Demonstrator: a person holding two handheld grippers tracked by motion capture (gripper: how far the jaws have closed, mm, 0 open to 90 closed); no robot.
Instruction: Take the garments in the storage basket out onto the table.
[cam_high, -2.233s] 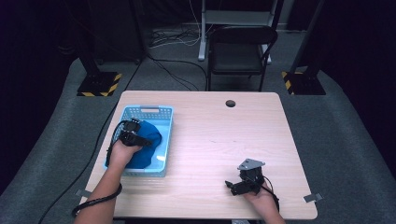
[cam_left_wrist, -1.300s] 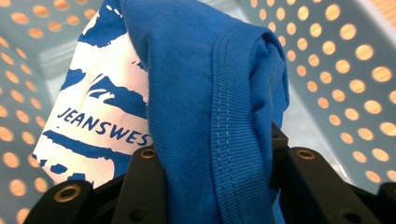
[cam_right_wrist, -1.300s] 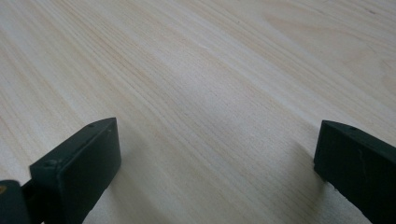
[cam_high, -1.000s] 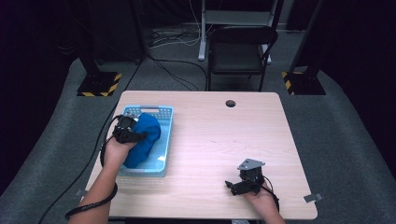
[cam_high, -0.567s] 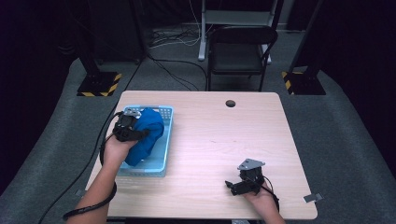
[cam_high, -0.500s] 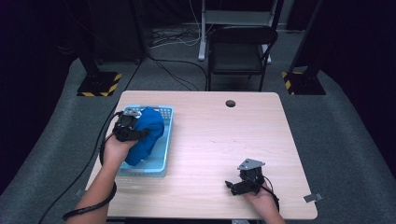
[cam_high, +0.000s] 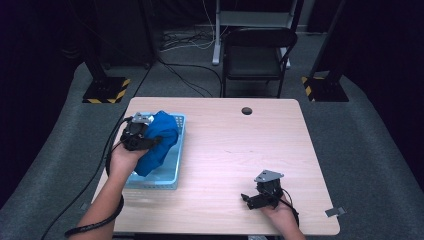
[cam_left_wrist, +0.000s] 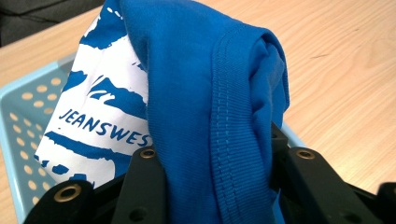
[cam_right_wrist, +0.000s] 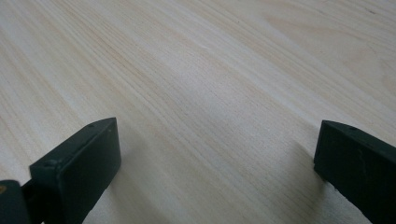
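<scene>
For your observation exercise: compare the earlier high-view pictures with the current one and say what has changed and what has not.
The left gripper, shut on the blue T-shirt, has lifted it partway out of the light blue basket. The right gripper stayed open, resting on the table; the basket kept its place.

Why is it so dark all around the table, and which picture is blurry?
In the high view, light falls on the table while the room behind stays dim. In the left gripper view the blue shirt looks sharp. In the right gripper view the jaws look soft, casting faint shadows.
</scene>
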